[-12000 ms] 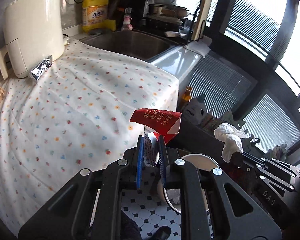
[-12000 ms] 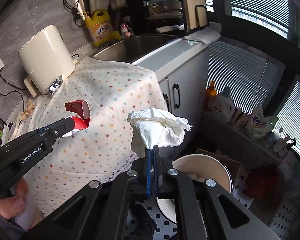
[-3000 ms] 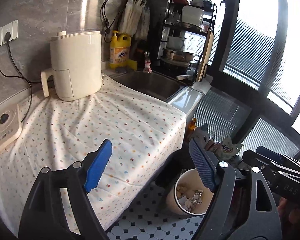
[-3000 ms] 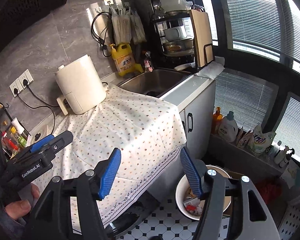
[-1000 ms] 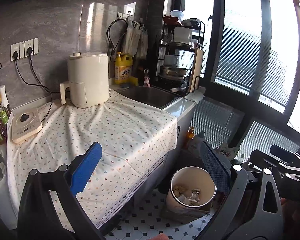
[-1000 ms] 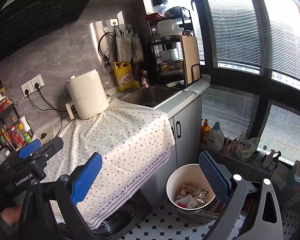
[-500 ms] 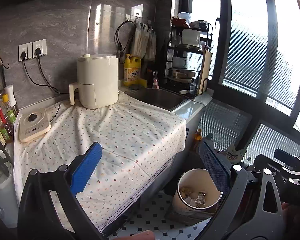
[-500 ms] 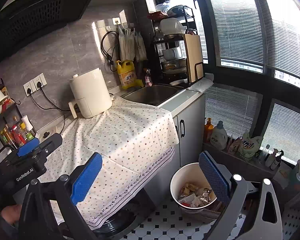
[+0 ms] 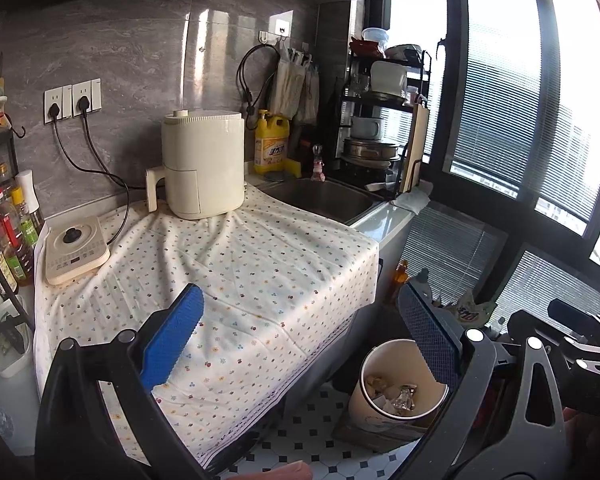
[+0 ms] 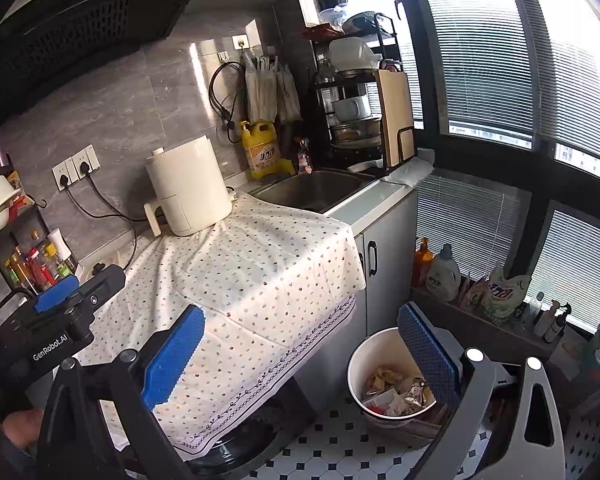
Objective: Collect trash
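Both my left tongs and right tongs are wide apart and hold nothing. The trash sits in the white bin on the floor, near the table. If I swing low, I might knock the bin over and spill it.

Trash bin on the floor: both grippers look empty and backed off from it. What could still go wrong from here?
1. The trash bin sits close under the hanging edge of the tablecloth; an open gripper dipping there might snag the cloth and drag the air fryer standing on it.
2. The bin looks fairly full of wrappers; more dropped in may spill onto the tiled floor.
3. Left gripper and right gripper are wide open and close together, so they could collide.
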